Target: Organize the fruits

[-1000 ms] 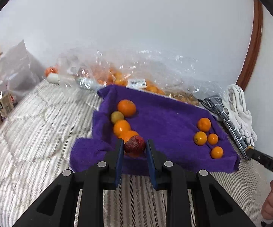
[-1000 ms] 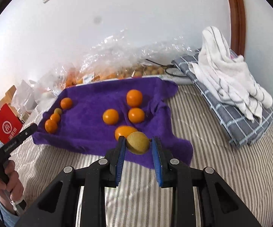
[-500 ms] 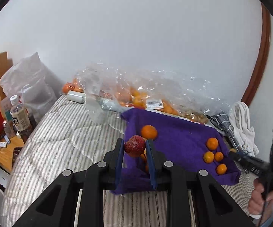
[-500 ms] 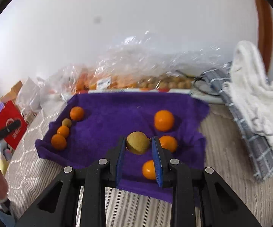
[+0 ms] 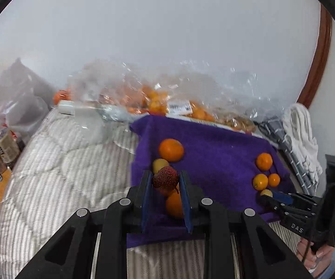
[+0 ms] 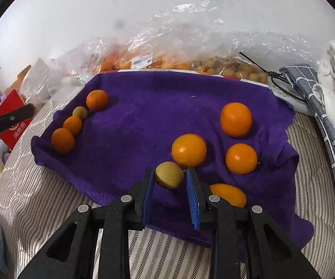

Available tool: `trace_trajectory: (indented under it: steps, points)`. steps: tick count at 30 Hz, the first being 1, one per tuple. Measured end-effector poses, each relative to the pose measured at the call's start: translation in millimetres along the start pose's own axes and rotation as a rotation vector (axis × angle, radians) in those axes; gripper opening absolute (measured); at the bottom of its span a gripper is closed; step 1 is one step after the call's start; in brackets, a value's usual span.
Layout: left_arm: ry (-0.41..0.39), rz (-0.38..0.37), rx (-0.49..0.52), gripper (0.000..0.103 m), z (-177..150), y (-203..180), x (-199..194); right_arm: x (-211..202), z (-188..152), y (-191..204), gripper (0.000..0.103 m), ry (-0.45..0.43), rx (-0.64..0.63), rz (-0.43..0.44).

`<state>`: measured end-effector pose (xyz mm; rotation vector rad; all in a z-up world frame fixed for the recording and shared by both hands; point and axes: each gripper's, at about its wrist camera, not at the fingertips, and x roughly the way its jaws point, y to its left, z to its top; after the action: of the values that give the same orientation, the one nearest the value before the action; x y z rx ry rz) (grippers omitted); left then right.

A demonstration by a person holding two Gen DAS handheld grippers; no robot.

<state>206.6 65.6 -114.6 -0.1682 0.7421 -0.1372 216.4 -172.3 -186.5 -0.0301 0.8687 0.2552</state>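
A purple towel (image 5: 216, 153) (image 6: 148, 116) lies on the striped bed. My left gripper (image 5: 166, 180) is shut on a red strawberry (image 5: 165, 177), held above the towel's left side, over two oranges (image 5: 174, 205) and near a kiwi (image 5: 160, 164) and a larger orange (image 5: 170, 150). My right gripper (image 6: 170, 175) holds a yellow-brown kiwi (image 6: 169, 174) between its pads, low over the towel's front. Several oranges (image 6: 188, 150) lie around it. A left row holds oranges (image 6: 63, 139) and a small kiwi (image 6: 79, 112).
Clear plastic bags of oranges and small fruit (image 6: 167, 53) line the wall behind the towel. Folded grey and white cloths (image 6: 330, 107) lie at the right. Bottles and a red bag (image 5: 2, 144) stand off the bed's left edge. Scissors (image 6: 281, 81) lie near the cloths.
The left gripper dropped back toward the towel's left fruit row with the strawberry. The right gripper moved forward and down over the towel with the kiwi, closer to the oranges.
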Motion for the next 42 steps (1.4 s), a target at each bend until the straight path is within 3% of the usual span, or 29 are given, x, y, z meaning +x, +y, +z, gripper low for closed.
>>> trace_trajectory:
  steps: [7, 11, 17, 26, 34, 36, 38, 42]
  points:
    - [0.076, 0.030, 0.057, 0.023, 10.6, -35.8, 47.2, -0.7, 0.2, 2.2, 0.028, 0.001, -0.012, -0.007]
    - [0.110, 0.071, 0.071, 0.023, 16.4, -46.6, 70.6, -9.5, 0.2, -3.3, 0.036, -0.026, -0.005, -0.024]
    - [0.147, 0.120, 0.108, 0.023, 17.9, -58.0, 94.9, -22.7, 3.6, -16.8, 0.039, -0.077, 0.037, -0.076]
    - [0.172, 0.161, 0.184, 0.023, 7.9, -68.3, 107.3, -20.8, 3.8, -33.1, 0.039, -0.081, 0.094, -0.129]
    - [0.187, 0.143, 0.160, 0.023, 7.6, -63.6, 109.4, -17.0, 3.3, -40.2, 0.039, -0.070, 0.124, -0.155]
    - [0.187, 0.137, 0.152, 0.026, 8.3, -63.6, 110.1, -17.4, 3.3, -40.4, 0.041, -0.073, 0.123, -0.167]
    - [0.174, 0.124, 0.146, 0.036, 8.3, -63.6, 107.2, -18.2, 3.3, -41.2, 0.046, -0.082, 0.128, -0.173]
    - [0.144, 0.129, 0.146, 0.040, 10.9, -66.2, 99.4, -18.7, 3.9, -41.4, 0.048, -0.083, 0.126, -0.183]
